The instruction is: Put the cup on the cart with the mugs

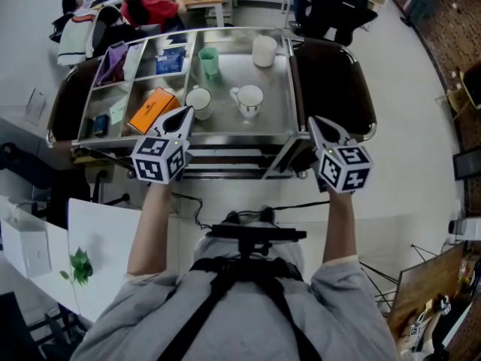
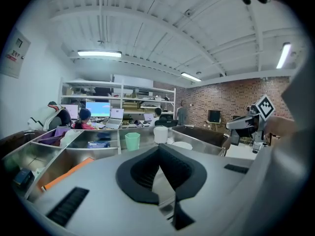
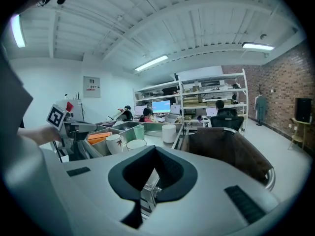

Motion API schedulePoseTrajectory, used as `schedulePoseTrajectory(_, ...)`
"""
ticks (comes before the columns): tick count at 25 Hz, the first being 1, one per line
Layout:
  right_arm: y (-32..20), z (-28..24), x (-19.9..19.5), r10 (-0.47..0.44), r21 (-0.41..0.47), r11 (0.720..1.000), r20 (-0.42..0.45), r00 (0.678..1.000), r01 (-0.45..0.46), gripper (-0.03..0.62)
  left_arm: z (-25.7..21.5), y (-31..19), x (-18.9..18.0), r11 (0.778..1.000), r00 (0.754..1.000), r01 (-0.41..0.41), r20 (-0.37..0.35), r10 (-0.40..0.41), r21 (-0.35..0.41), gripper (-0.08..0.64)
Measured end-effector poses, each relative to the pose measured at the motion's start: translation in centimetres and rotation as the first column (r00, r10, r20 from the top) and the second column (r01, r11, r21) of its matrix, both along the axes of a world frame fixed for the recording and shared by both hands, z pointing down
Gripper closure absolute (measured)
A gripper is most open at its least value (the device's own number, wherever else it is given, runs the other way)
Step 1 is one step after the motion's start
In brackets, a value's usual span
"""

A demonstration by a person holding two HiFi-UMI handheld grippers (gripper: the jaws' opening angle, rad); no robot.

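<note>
The steel cart (image 1: 275, 119) stands in front of me in the head view. On its top are a green cup (image 1: 208, 61), a white cup (image 1: 264, 50) and two white mugs (image 1: 199, 100) (image 1: 249, 98). My left gripper (image 1: 184, 114) hovers at the cart's near edge, just before the left mug, shut and empty. My right gripper (image 1: 316, 123) is at the cart's near right corner, also shut with nothing in it. The left gripper view shows the green cup (image 2: 132, 140) and white cup (image 2: 161, 134) beyond the closed jaws. The right gripper view shows both mugs (image 3: 113, 143) (image 3: 136, 144).
The cart's left half has dividers holding an orange packet (image 1: 152, 109), a purple bag (image 1: 113, 62) and small items. Dark brown pouches (image 1: 335, 81) (image 1: 70, 101) hang on both sides of the cart. People sit at desks (image 1: 135, 2) behind it. A white table (image 1: 98, 224) is at my lower left.
</note>
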State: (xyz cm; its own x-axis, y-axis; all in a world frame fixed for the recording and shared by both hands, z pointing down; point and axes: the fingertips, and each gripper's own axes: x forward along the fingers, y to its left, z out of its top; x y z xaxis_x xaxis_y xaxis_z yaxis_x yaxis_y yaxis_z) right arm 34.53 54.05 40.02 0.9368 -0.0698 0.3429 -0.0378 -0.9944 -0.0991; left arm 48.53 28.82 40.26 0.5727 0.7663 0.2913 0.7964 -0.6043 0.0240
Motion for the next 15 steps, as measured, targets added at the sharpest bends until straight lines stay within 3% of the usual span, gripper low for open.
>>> schedulePoseTrajectory(15,-0.4,-0.2,1.0,-0.032,-0.012,0.999,0.006,0.999,0.032,0.598,0.1,-0.3,-0.3,1.000,1.000,-0.006,0.004,0.006,-0.013,0.561)
